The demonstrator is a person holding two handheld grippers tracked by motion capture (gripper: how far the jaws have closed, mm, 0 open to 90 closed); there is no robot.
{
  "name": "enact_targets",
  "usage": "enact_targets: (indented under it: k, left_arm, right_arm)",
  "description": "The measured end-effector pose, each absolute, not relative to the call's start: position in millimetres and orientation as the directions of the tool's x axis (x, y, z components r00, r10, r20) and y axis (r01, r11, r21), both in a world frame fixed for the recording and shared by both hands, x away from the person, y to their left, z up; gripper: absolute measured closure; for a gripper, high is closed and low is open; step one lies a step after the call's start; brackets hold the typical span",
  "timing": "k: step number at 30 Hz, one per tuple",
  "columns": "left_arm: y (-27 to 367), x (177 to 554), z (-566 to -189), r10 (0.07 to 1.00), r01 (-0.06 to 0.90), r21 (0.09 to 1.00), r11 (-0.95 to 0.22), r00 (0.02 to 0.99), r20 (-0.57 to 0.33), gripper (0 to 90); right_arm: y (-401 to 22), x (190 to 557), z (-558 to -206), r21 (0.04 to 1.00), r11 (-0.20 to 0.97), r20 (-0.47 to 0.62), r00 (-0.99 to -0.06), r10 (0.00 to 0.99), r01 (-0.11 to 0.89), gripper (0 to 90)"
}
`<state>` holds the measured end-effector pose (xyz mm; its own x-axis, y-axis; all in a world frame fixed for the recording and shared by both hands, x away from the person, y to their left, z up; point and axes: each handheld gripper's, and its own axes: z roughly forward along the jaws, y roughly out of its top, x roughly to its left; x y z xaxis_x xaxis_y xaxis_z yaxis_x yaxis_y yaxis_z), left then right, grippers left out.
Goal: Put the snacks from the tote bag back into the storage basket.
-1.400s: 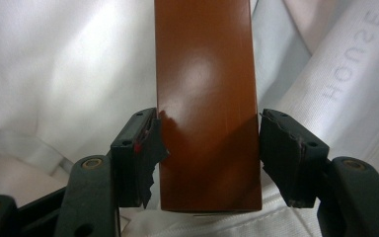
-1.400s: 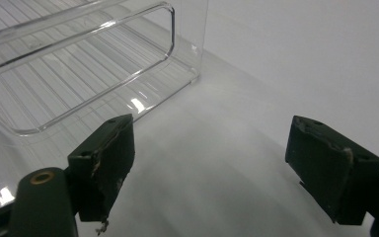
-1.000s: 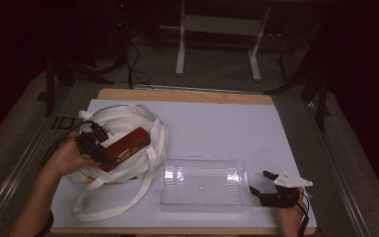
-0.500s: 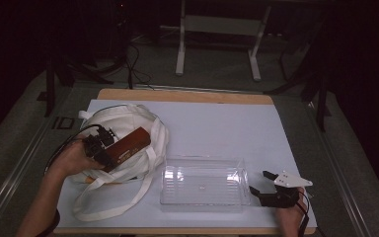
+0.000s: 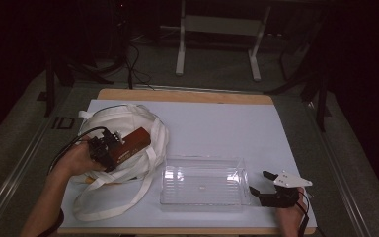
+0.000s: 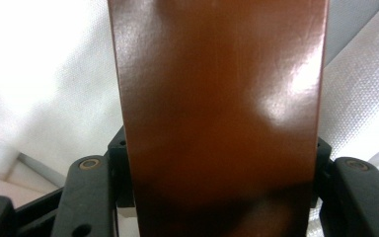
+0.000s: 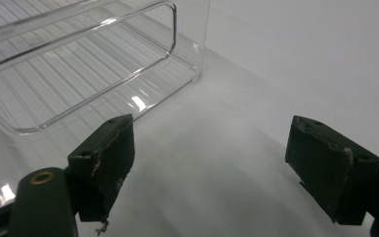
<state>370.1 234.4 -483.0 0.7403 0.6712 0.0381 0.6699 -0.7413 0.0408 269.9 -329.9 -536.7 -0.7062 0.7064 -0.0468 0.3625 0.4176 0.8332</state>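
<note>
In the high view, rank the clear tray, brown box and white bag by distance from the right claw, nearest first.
From the right claw:
1. Clear tray, just left of it.
2. Brown box, held in the left claw, over the bag.
3. White bag, far left; close to the box.

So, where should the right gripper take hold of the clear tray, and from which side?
Grip the clear tray by its short end wall nearest the right gripper, coming from that side. The wall is thin and upright, so one of the open fingers can slip inside it, one outside.
</note>
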Motion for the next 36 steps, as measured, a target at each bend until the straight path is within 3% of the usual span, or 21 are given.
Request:
enact_targets:
  k: [23, 36]
  left_arm:
    - [242.1, 371.1, -474.9, 0.661, 0.66, 0.065, -0.749, 0.75, 0.005, 44.1]
    - [246.6, 366.6, -460.8, 0.645, 0.638, 0.128, -0.759, 0.764, 0.017, 44.5]
  right_arm:
    - [-329.9, 269.6, -536.6, 0.833, 0.42, -0.05, -0.706, 0.706, 0.36, 18.9]
    - [-329.9, 269.4, -536.6, 0.833, 0.42, -0.052, -0.706, 0.706, 0.359, 18.9]
